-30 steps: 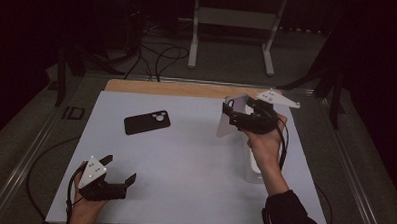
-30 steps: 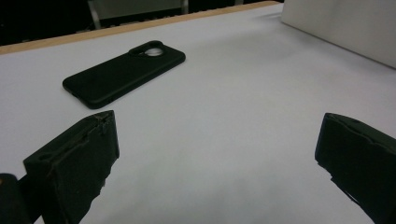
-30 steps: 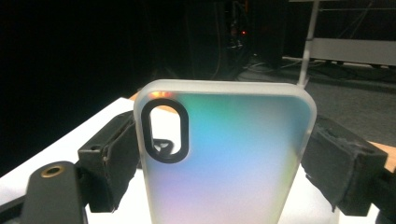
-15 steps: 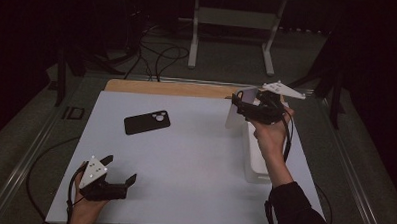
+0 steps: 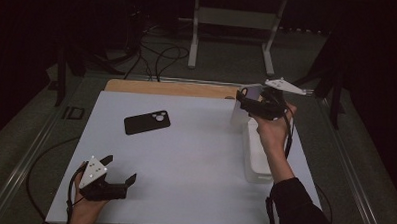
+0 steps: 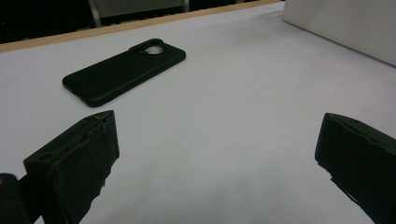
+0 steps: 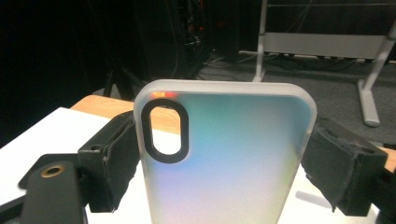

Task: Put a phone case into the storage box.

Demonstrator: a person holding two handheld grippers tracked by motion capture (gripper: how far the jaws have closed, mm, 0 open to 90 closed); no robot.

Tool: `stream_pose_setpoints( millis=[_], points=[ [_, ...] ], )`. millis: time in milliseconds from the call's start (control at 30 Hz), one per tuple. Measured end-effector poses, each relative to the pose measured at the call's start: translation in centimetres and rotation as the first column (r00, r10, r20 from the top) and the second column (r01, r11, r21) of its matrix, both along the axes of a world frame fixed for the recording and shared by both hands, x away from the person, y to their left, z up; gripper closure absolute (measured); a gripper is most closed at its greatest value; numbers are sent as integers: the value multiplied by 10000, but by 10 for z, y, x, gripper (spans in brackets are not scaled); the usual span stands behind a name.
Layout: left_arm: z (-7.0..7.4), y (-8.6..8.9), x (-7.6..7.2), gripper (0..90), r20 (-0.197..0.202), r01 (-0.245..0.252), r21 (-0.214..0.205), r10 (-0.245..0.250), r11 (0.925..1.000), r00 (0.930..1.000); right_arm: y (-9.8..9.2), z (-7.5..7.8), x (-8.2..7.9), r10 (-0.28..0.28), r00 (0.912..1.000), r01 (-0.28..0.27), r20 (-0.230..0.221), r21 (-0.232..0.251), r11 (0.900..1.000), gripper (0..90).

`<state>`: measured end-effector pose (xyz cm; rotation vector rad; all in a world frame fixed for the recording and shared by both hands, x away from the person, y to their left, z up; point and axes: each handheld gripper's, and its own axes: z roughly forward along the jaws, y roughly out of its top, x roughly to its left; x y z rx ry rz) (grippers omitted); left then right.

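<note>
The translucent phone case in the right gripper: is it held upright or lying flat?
Upright. In the right gripper view the translucent case stands on end between the right gripper's jaws, camera cutout at the top, above the table.

I am holding the right claw (image 5: 243, 99) raised over the far right part of the white surface (image 5: 194, 162), its jaws gripping a pale translucent phone case (image 5: 239, 112) that is hanging upright above the far end of a white tray (image 5: 255, 159). The tray is lying along the right edge of the surface. My left claw (image 5: 118, 169) is resting low at the near left corner with its jaws spread apart and nothing between them. A black phone case (image 5: 146, 122) is lying flat, well apart from both claws.
</note>
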<state>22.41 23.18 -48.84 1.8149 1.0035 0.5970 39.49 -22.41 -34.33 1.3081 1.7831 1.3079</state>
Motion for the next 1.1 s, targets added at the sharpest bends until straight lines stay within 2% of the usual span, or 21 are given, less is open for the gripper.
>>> stream_pose_setpoints(
  millis=[567, 900, 1100],
  points=[
    [0, 0, 0, 2, -2, -29, -37, 29, 10000, 10000, -18, -8, 19, -917, 9957, 915, -96, -241, 9955, 168],
    [0, 0, -1, 2, -13, -30, -58, 30, 10000, 10000, -34, -14, 30, -1860, 9824, 1854, -153, -322, 9821, 167],
    [0, 0, -1, 2, -33, -11, -39, 11, 10000, 10000, -40, -22, 37, -2257, 9739, 2239, -229, -627, 9726, 167]
  ],
)
